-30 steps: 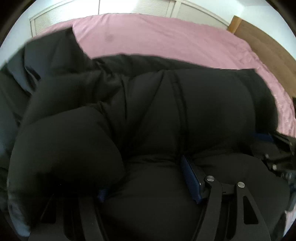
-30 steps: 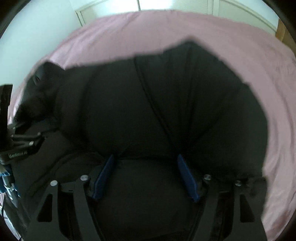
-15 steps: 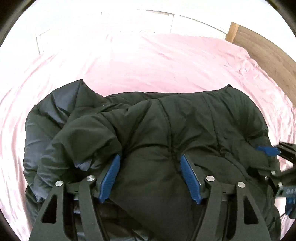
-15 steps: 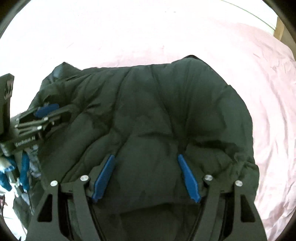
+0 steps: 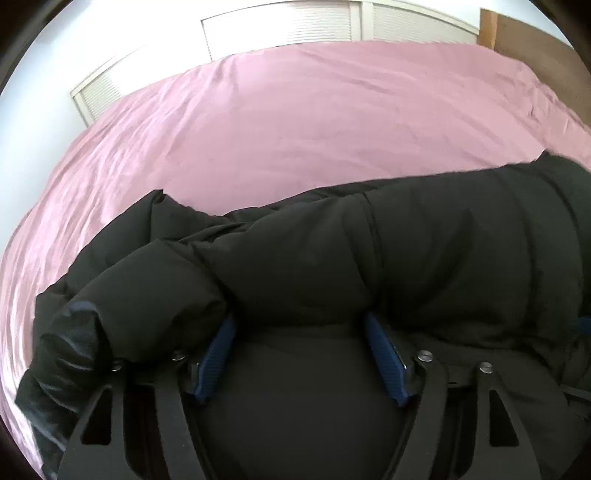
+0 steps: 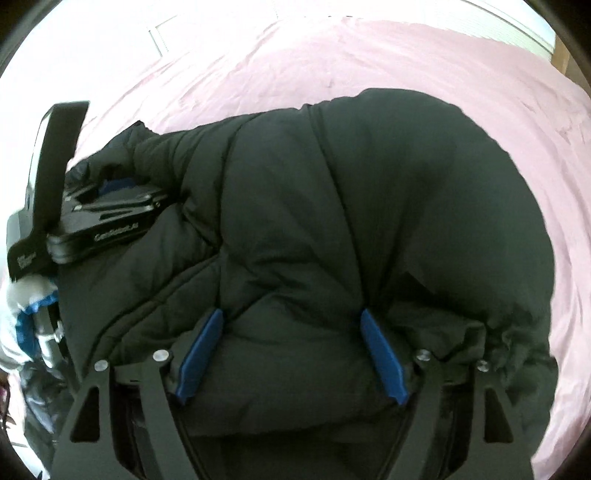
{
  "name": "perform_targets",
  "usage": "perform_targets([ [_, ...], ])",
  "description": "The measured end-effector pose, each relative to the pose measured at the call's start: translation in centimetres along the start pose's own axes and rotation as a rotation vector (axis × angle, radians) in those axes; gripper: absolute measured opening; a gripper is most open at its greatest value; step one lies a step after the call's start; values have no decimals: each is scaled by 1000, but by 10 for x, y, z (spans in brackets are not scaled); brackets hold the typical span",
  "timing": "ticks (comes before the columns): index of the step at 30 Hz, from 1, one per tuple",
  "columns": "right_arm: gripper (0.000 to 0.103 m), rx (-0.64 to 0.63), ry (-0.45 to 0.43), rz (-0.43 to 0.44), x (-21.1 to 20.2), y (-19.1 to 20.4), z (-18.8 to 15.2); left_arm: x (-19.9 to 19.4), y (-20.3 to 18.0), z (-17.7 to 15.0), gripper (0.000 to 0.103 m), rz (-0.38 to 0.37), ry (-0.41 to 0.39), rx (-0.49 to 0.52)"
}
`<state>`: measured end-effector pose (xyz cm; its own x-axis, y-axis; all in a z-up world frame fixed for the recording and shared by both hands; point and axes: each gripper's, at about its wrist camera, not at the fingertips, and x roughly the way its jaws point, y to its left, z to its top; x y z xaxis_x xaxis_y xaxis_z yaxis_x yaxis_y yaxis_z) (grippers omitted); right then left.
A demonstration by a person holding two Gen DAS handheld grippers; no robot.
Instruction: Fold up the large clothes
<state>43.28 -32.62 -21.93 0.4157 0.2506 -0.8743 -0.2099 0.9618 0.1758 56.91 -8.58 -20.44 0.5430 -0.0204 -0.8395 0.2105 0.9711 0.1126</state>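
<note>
A bulky black puffer jacket (image 5: 424, 251) lies bunched on the pink bed sheet (image 5: 295, 122). My left gripper (image 5: 299, 325) has its jaws wide apart with a thick fold of the jacket pressed between the blue pads (image 5: 384, 358). My right gripper (image 6: 291, 317) also stands wide, with the jacket (image 6: 351, 192) bulging between its blue pads (image 6: 380, 354). The left gripper's body (image 6: 107, 218) shows at the left of the right wrist view, buried in the jacket. A sleeve (image 5: 74, 332) hangs at the left.
White louvred closet doors (image 5: 288, 29) stand behind the bed. A wooden headboard (image 5: 535, 48) is at the far right. Pink sheet stretches beyond the jacket toward the back and right (image 6: 535, 122).
Both grippers have dropped low and close to the jacket again after lifting back. The jacket is bunched higher, and the left gripper has shifted to its left end.
</note>
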Motion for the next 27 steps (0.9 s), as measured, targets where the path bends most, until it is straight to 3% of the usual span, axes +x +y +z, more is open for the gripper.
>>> perform_targets([
  [5, 80, 16, 14, -19, 20, -9, -6, 5, -9, 3, 73, 12, 28, 15],
  [10, 80, 18, 29, -4, -3, -8, -3, -61, -4, 3, 70, -41, -24, 9],
  [13, 80, -2, -14, 4, -43, -10, -10, -108, -3, -13, 70, -118, -81, -22],
  [15, 80, 15, -43, 25, -65, -13, -17, -126, -9, -29, 72, -173, -77, -22],
  [18, 80, 37, -43, 46, -88, -22, -41, -115, -25, -49, 73, -180, -16, 26],
  [21, 82, 38, 13, 27, -65, -25, -49, -85, -30, -64, 75, -193, 80, -2],
  [23, 82, 62, 46, 25, -50, -32, -55, -83, -28, -59, 76, -206, 98, -37],
  [27, 82, 77, 31, -2, -67, -29, -55, -99, -19, -40, 76, -209, 79, -34],
])
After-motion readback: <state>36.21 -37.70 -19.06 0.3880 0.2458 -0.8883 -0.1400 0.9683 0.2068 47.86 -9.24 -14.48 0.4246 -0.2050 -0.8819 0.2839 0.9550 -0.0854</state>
